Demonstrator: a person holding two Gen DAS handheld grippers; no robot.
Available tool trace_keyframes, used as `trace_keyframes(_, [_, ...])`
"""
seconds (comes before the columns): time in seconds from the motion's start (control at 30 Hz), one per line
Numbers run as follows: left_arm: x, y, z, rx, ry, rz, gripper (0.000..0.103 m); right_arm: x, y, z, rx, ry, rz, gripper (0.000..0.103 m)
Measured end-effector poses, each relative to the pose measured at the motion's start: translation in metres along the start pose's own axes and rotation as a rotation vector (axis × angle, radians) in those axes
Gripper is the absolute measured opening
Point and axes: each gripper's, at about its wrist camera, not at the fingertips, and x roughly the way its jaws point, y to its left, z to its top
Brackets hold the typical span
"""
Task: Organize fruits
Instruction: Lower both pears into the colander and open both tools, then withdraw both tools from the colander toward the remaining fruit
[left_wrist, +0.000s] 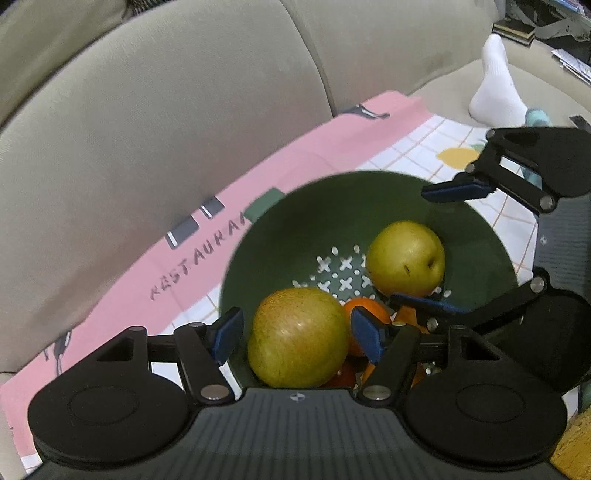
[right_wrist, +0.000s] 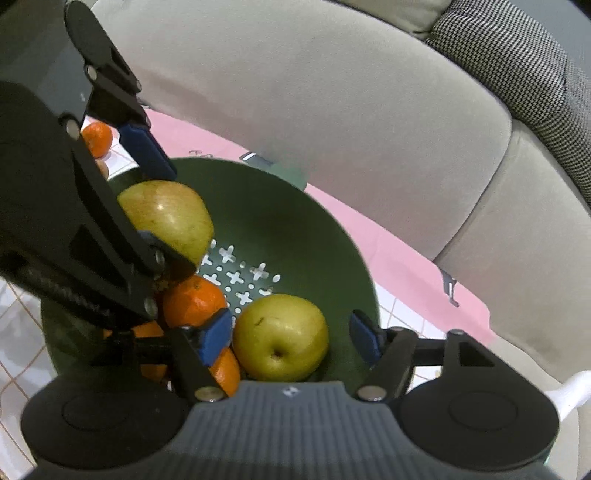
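A dark green colander (left_wrist: 280, 221) (right_wrist: 295, 229) holds two yellow-green apples and several tangerines (left_wrist: 364, 314) (right_wrist: 194, 301). The bigger, reddish-tinged apple (left_wrist: 297, 343) (right_wrist: 166, 218) lies between the blue pads of my left gripper (left_wrist: 297, 336) (right_wrist: 155, 195), with narrow gaps on both sides, so that gripper is open. The other apple (left_wrist: 406, 258) (right_wrist: 280, 338) sits between the fingers of my right gripper (right_wrist: 291, 338) (left_wrist: 441, 247). Its left pad (right_wrist: 216, 336) is close to the fruit and its right pad (right_wrist: 365, 339) stands clear, so it is open too.
The colander rests on a pink and checked cloth (left_wrist: 192, 254) (right_wrist: 406, 258) spread over a beige sofa (left_wrist: 166, 110) (right_wrist: 314, 92). One tangerine (right_wrist: 96, 138) lies outside the colander. A person's foot in a white sock (left_wrist: 496, 85) rests on the seat behind.
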Motion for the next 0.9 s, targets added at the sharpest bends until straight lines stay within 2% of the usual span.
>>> trace_keyframes(0.27, [-0.032, 0.002, -0.003, -0.039, -0.061, 0.017, 0.078, -0.027, 0.004, 0.001, 0.021, -0.045, -0.005, 0.084])
trace_keyframes(0.5, [-0.067, 0.01, -0.02, -0.097, -0.118, 0.042, 0.079, -0.06, 0.015, 0.003, 0.087, -0.068, 0.024, 0.087])
trace_keyframes(0.6, [-0.082, 0.02, -0.031, -0.154, -0.144, 0.056, 0.079, -0.072, 0.019, 0.003, 0.139, -0.07, 0.034, 0.088])
trace_keyframes(0.67, [-0.091, 0.028, -0.041, -0.206, -0.159, 0.063, 0.079, -0.08, 0.021, 0.002, 0.201, -0.074, 0.046, 0.092])
trace_keyframes(0.9, [-0.119, 0.055, -0.085, -0.379, -0.2, 0.082, 0.079, -0.102, 0.043, 0.0, 0.378, -0.124, 0.104, 0.092])
